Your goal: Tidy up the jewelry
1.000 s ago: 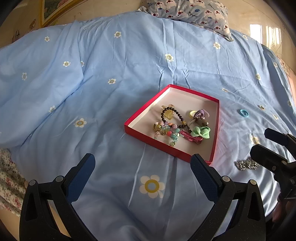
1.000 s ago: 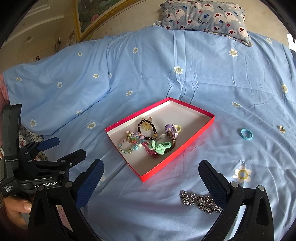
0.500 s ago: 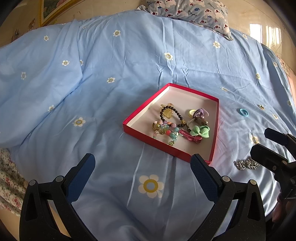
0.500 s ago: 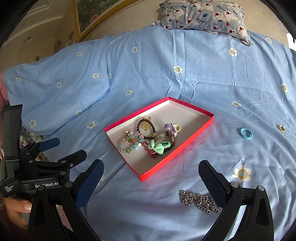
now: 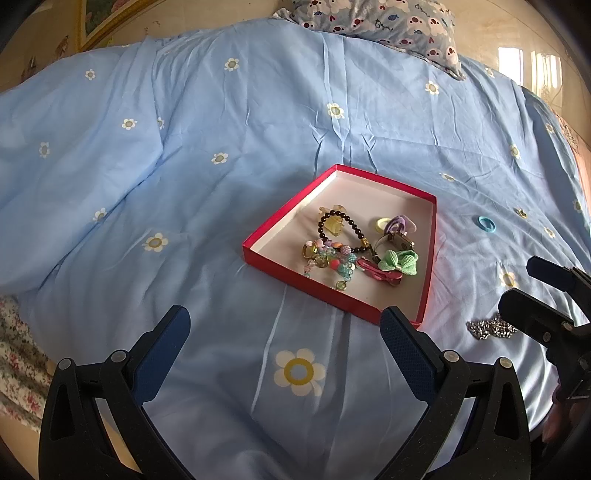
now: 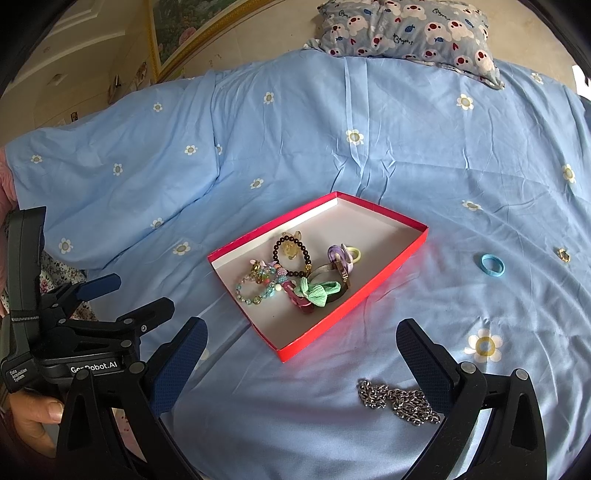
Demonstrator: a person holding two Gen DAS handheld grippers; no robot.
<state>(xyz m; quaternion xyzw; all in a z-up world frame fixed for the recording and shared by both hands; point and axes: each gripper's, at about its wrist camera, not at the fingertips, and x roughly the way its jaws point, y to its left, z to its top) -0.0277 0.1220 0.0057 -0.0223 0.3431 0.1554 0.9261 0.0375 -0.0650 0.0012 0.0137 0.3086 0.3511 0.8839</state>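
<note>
A shallow red box point(image 5: 426, 273) point(image 6: 384, 273) lies on the blue bedspread. It holds a dark bead bracelet point(image 5: 341, 221), a pastel bead bracelet point(image 6: 255, 288), a green bow point(image 5: 402, 260) point(image 6: 316, 291), a pink clip and a purple hair tie. A silver chain point(image 6: 399, 400) point(image 5: 489, 328) lies on the bedspread just in front of my right gripper point(image 6: 301, 362). A blue hair ring point(image 6: 492, 265) point(image 5: 485, 224) and a small gold ring point(image 6: 563, 254) lie to the right of the box. My left gripper point(image 5: 284, 350) is open and empty. The right gripper is open and empty too.
A patterned pillow point(image 6: 406, 29) lies at the far end of the bed. The blue bedspread point(image 5: 221, 166) has a raised fold on the left. A framed picture point(image 6: 192, 33) leans on the wall behind. The bed's near edge is under both grippers.
Both grippers have drawn back very slightly; the box looks a little farther away. Nothing was taken hold of or let go.
</note>
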